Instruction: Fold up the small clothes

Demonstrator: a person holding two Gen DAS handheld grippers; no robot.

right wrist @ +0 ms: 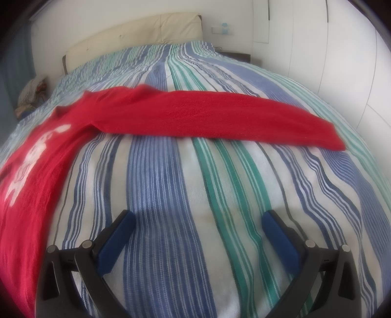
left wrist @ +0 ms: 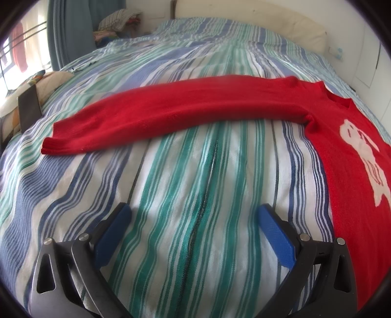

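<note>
across the middle of both frames a red sweater (left wrist: 342,156) is lying flat on the bed (left wrist: 185,186), face up, with a pale figure on its chest. its body is sitting at the right edge of the left wrist view and at the left edge of the right wrist view, so it is lying between the two grippers.

the left sleeve (left wrist: 171,115) is stretching from the shoulder at upper right down to its cuff at middle left of the frame; the right sleeve (right wrist: 220,117) is running the other way, its cuff ending at middle right. each sleeve's long axis is lying crosswise, ahead of its gripper and apart from it.

the left gripper (left wrist: 193,215) is hanging over bare striped cover at the bottom of the frame, jaws spread wide and holding nothing. the right gripper (right wrist: 198,220) is doing the same. each looks about equally far from its own sleeve, so the likely next move is reaching forward to a sleeve and bringing it inward over the body.

the cover is lying smooth. a cream headboard (right wrist: 136,31) is standing at the top of the frame, with a heap of clothes (left wrist: 119,22) at upper left and a dark phone (left wrist: 29,107) at the left edge.
</note>
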